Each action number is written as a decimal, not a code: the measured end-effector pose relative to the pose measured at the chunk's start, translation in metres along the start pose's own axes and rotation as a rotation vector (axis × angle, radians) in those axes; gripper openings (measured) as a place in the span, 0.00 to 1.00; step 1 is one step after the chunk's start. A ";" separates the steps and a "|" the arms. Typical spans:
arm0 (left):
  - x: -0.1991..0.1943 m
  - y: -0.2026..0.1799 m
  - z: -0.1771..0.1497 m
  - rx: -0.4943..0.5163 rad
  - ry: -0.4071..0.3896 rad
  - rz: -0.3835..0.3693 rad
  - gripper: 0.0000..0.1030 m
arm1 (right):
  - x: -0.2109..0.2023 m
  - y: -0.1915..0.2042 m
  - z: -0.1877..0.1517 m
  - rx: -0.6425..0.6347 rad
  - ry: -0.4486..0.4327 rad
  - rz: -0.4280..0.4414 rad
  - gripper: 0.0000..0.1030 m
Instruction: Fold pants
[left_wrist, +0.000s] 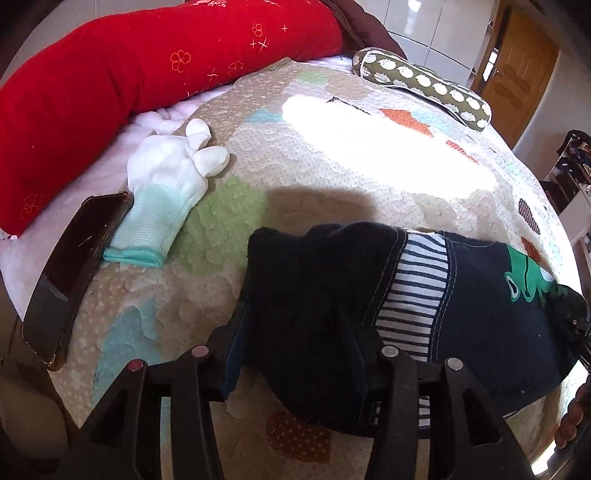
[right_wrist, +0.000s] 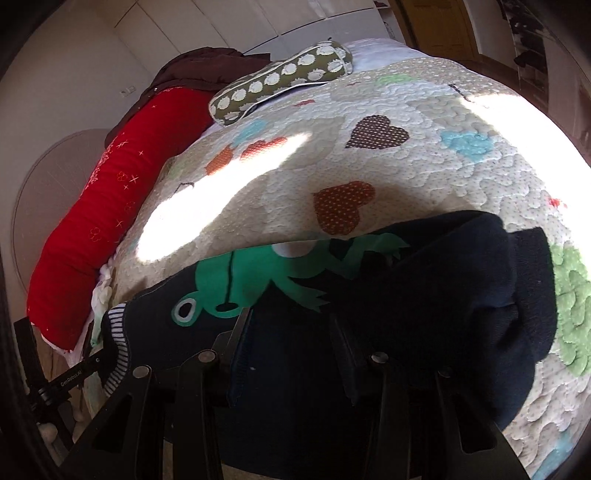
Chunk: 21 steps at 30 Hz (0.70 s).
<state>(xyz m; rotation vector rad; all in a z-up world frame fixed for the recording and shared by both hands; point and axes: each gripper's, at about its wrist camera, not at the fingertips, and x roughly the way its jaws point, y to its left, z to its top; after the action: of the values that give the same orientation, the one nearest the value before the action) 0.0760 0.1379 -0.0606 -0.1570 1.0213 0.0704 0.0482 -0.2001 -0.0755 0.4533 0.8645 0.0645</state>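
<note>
Item: navy child's pants (left_wrist: 476, 295), frog appliqué (right_wrist: 236, 284) on the front, striped lining showing, lying on the patchwork quilt (left_wrist: 332, 155); all positions given relative to the pants. Far left: black phone (left_wrist: 70, 273) at the quilt's edge, with a white-and-mint glove (left_wrist: 159, 199) touching its upper corner. Upper left: long red bolster (left_wrist: 129, 92) along the bed's far side. At the pants' left end: left gripper (left_wrist: 295, 332), fingers drawn together on a bunched dark fold of the pants. Above, well apart: olive dotted roll cushion (left_wrist: 424, 85). At the pants' right portion: right gripper (right_wrist: 291, 332), fingers pinched on the dark cloth, which drapes over both.
</note>
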 end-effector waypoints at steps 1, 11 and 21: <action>-0.004 0.000 0.002 0.006 0.002 -0.006 0.46 | -0.007 -0.015 0.000 0.030 -0.017 -0.014 0.40; -0.060 -0.082 0.020 0.194 -0.029 -0.216 0.53 | -0.097 -0.108 -0.023 0.304 -0.233 0.012 0.48; -0.022 -0.310 0.025 0.545 0.169 -0.459 0.56 | -0.072 -0.106 -0.041 0.266 -0.144 0.065 0.49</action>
<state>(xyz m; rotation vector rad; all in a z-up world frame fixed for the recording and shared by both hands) 0.1270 -0.1637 0.0013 0.1055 1.1150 -0.6440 -0.0434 -0.2981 -0.0899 0.7265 0.7194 -0.0241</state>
